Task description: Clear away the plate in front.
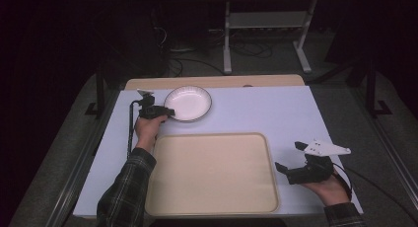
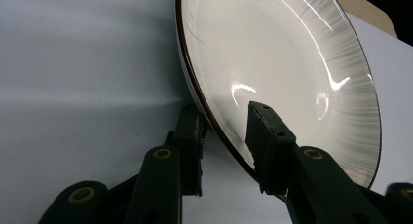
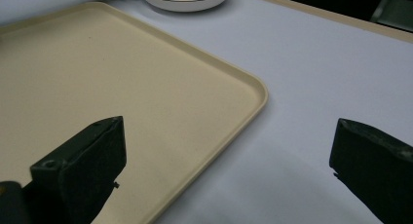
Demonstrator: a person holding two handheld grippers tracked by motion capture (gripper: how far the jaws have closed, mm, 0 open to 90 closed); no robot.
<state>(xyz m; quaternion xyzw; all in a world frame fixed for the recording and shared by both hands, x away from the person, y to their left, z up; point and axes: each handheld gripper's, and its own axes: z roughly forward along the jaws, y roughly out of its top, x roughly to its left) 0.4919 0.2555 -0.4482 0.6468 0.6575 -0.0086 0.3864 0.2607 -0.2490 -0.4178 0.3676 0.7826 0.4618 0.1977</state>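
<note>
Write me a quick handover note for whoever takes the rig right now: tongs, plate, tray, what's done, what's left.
Left tongs: straddling the near rim of the white plate, one jaw inside, one outside; a small gap shows, so not yet clamped.
Right tongs: wide open, holding nothing, at the right edge of the beige tray.
Plate sits on the table just behind the tray.
Done: left approach to the rim.
Left, likely: close, lift, set the plate on the tray.
</note>
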